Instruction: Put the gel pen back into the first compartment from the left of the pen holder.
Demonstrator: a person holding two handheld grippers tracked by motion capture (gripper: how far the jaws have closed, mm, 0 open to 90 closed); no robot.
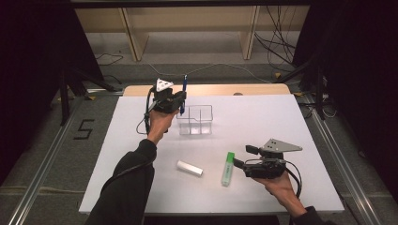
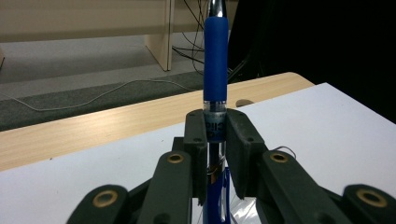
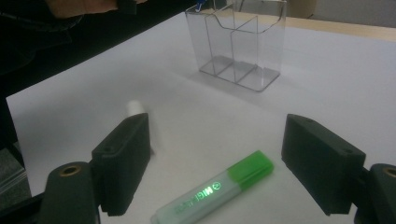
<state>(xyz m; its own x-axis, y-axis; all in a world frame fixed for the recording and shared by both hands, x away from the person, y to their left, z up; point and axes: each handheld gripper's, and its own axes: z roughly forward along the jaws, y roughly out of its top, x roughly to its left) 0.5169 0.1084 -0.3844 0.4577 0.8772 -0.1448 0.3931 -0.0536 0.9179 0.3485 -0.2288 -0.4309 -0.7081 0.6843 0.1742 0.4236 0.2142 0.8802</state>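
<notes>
Upright, the pen (image 2: 215, 70), with its matte blue rubber sleeve and clear plastic barrel, stood clamped in my left gripper (image 2: 216, 135) above the left end of the clear, partitioned holder (image 1: 195, 120). My right gripper (image 3: 224, 163) gaped around the green highlighter (image 3: 212, 191), nearer me than the holder.

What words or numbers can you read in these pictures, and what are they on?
"5": dark mark on the floor left of the table.
Print on the green highlighter: letters show, too blurred to read for sure.
Print on the blue pen between the left gripper's jaws: too blurred to read.
</notes>
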